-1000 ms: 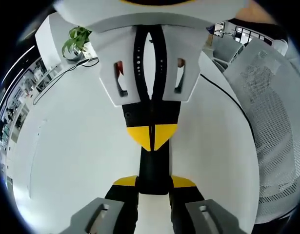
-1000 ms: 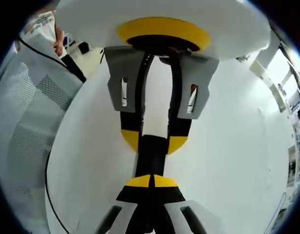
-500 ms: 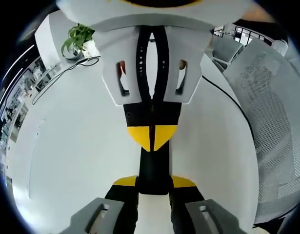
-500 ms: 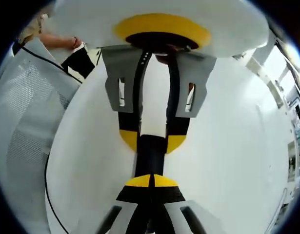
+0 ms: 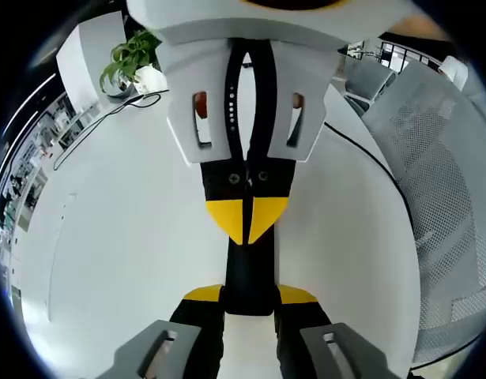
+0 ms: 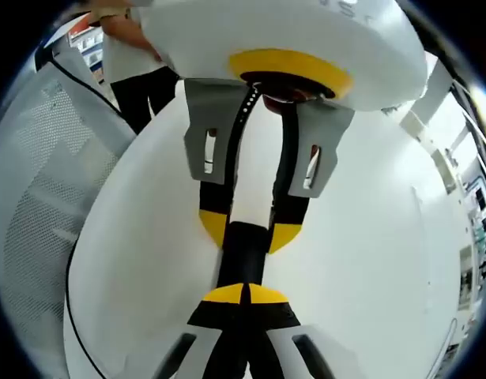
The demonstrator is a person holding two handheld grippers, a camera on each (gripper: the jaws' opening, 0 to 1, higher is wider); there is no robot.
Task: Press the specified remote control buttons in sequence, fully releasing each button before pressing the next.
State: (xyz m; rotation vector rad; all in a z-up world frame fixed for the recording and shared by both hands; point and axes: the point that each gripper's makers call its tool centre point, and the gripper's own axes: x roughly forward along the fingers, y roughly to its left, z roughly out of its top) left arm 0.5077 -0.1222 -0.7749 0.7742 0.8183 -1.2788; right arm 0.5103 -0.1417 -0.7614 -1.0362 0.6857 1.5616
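- A white table (image 5: pixel 108 237) spreads under both grippers, with a grey mesh chair (image 5: pixel 448 197) beside it.
- The left gripper (image 5: pixel 249 296) grasps the slim black remote control (image 5: pixel 249 272) by its near end, above the table.
- The right gripper (image 5: pixel 246 221), jaws clenched together, sets its yellow tip on the remote's far end.
- A potted plant (image 5: pixel 128 63) stands at the table's far edge.

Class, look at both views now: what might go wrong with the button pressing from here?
1. The black remote is held at one end by the left gripper; a push may tip it.
2. The right gripper, jaws shut, meets it with a broad yellow tip that may catch two buttons.
3. Its buttons are hidden from both views.
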